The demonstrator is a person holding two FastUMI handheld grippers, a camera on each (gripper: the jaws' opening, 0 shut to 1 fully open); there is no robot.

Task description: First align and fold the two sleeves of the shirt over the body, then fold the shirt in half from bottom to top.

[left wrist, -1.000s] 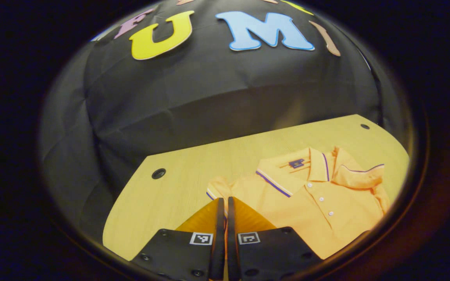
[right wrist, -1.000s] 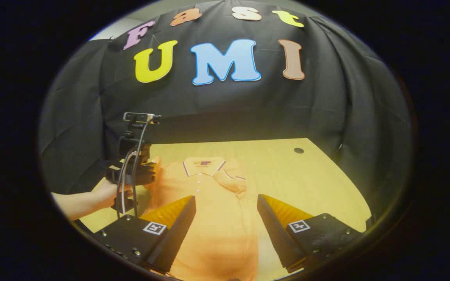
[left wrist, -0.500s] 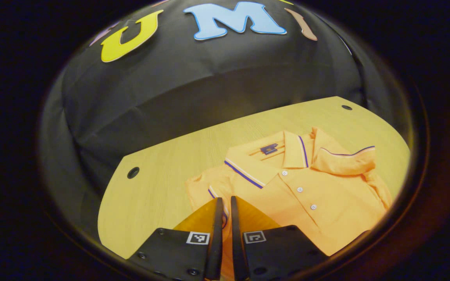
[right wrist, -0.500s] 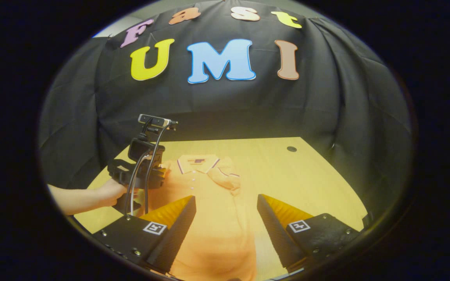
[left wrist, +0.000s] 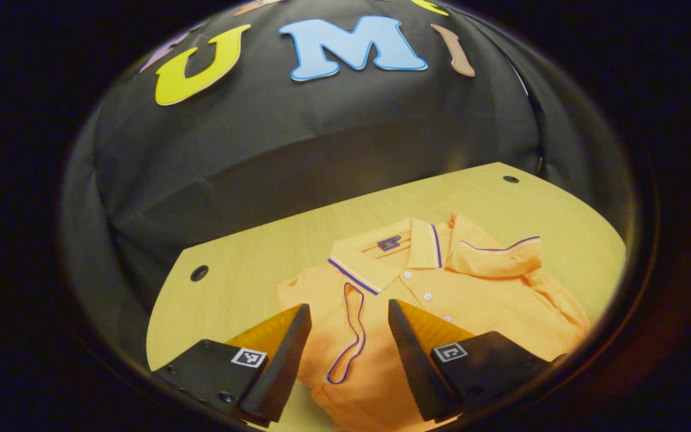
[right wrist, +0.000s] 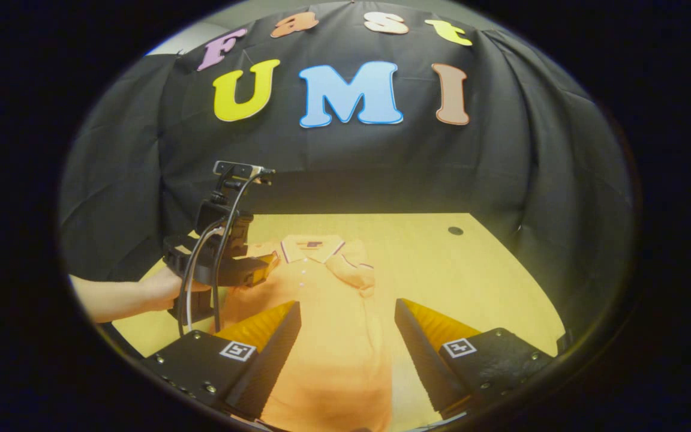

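An orange polo shirt (left wrist: 477, 300) with a purple-trimmed collar lies flat on the wooden table (left wrist: 231, 282). Both sleeves are folded over its body: one sleeve (left wrist: 348, 336) lies between the fingers of my left gripper (left wrist: 345, 315), the other sleeve (left wrist: 501, 252) rests beside the collar. My left gripper is open just above the cloth and holds nothing. In the right gripper view the shirt (right wrist: 333, 300) stretches away from my right gripper (right wrist: 348, 309), which hovers open over its lower part. The left gripper (right wrist: 261, 269) is at the shirt's left shoulder, held by a hand (right wrist: 159, 291).
The table has small round holes near its far corners (left wrist: 199, 273) (right wrist: 455, 230). Bare tabletop (right wrist: 471, 270) extends to the right of the shirt. The black booth wall closes off the back and sides.
My left gripper has opened and let go of the sleeve, which now lies folded on the shirt's body. The right gripper has hardly moved.
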